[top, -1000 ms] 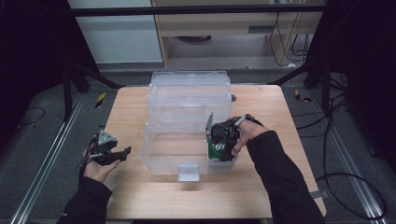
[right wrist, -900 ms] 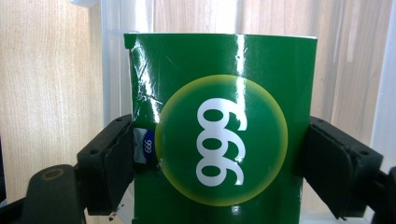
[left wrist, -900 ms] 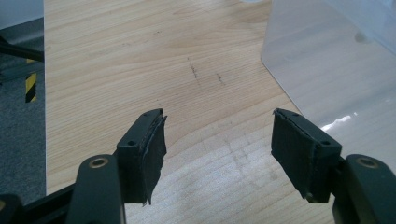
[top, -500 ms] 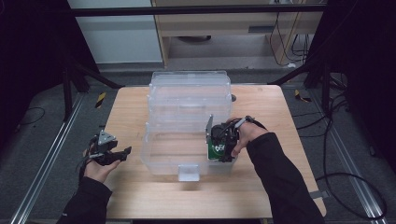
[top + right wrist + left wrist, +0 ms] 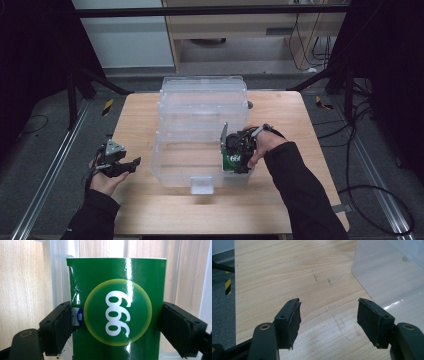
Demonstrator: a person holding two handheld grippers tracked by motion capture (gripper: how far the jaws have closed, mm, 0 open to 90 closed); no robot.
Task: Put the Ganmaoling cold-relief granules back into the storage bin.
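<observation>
Green carton [image 5: 116, 312] sits clamped between the right gripper [image 5: 236, 159] pads, low inside the clear bin [image 5: 165, 165], near its right wall, ready for setting down. Left gripper [image 5: 329, 320] gapes empty over the table [image 5: 287, 270].

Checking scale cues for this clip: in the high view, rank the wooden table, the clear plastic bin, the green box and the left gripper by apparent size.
1. wooden table
2. clear plastic bin
3. left gripper and green box: they look about alike, and the box is partly hidden by the right gripper, so I leave them unranked.
</observation>
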